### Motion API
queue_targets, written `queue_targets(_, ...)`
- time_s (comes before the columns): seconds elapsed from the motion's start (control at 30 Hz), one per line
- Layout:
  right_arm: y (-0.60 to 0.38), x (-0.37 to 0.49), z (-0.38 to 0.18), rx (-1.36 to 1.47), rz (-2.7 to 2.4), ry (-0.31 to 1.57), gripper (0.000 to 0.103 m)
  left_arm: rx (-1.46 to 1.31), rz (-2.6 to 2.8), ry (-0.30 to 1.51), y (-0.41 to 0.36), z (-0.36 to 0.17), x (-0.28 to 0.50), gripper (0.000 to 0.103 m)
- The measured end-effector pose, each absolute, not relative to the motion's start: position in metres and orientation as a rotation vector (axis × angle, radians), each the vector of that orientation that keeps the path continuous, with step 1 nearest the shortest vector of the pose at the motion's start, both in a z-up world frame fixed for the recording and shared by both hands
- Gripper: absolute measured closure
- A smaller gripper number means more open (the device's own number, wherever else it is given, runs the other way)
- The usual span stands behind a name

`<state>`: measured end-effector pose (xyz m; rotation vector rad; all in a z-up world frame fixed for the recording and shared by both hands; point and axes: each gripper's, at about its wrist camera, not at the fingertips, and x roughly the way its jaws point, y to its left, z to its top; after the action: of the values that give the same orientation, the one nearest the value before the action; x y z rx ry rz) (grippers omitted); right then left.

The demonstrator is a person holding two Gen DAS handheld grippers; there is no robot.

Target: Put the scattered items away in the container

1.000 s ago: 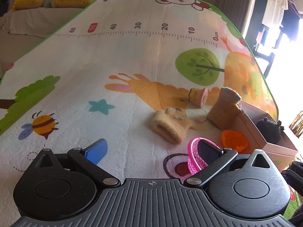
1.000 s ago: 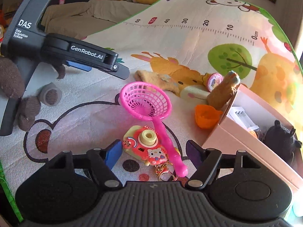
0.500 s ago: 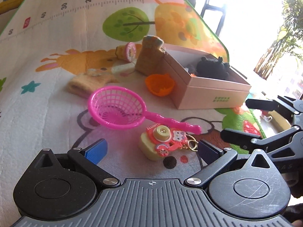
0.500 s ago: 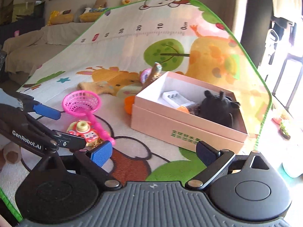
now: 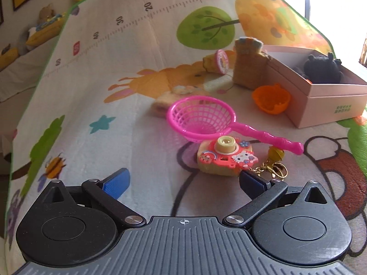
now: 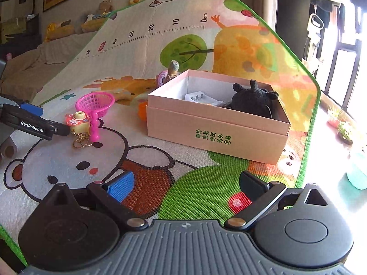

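A toy camera [image 5: 226, 158] with a gold keychain lies on the play mat just ahead of my left gripper [image 5: 183, 183], close to its right finger; that gripper is open and empty. A pink net scoop [image 5: 201, 116] rests behind the camera, its handle over it. Further back are an orange cup [image 5: 271, 99], a brown plush [image 5: 248, 68], a pink-faced roll [image 5: 218, 61] and a beige knit piece [image 5: 165, 103]. The pink box [image 6: 215, 133] holds a black plush [image 6: 252, 98] and a white item [image 6: 197, 96]. My right gripper [image 6: 185, 183] is open and empty, in front of the box. The left gripper [image 6: 48, 119] shows beside the camera [image 6: 78, 121].
The mat's green edge [image 6: 307, 123] runs close to the box's right side. Beyond it stand a teal cup [image 6: 357, 178] and small plants by a bright window. A sofa with yellow cushions [image 6: 59, 31] sits at the back left.
My left gripper has swung from the far mat toward the net and toy camera and closed in on them. My right gripper drew away from those toys, opened wider and now faces the box.
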<state>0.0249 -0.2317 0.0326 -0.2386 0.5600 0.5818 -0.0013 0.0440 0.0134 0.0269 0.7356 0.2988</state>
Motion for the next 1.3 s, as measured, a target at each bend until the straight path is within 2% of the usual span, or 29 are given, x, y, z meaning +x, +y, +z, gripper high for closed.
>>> queue_targets(0.13, -0.226, 0.025, 0.035, -0.233, 0.616, 0.559, 0.005, -0.026, 0.18, 0.707, 0.052, 0.022, -0.009, 0.0)
queue_targets(0.3, -0.216, 0.026, 0.042, -0.275, 0.657, 0.568, 0.031, -0.029, 0.133, 0.686, 0.04, 0.02, 0.009, 0.0)
queue_targets(0.33, -0.214, 0.025, 0.043, -0.286, 0.662, 0.569, 0.032, -0.042, 0.133, 0.679, 0.042, 0.021, 0.014, 0.0)
queue_targets(0.53, -0.207, 0.025, 0.041, -0.324, 0.665, 0.58, 0.032, -0.157, 0.164, 0.671, 0.067, 0.031, 0.056, 0.0)
queue_targets(0.7, -0.21, 0.026, 0.04, -0.318, 0.649, 0.586, 0.024, -0.12, 0.128, 0.705, 0.063, 0.023, 0.089, 0.0)
queue_targets(0.93, -0.214, 0.029, 0.039, -0.31, 0.645, 0.596, 0.024, -0.166, -0.263, 0.596, 0.031, 0.034, 0.071, 0.0)
queue_targets(1.3, -0.204, 0.006, 0.042, -0.412, 0.748, 0.573, 0.024, -0.292, -0.513, 0.667, -0.001, 0.019, 0.034, 0.0)
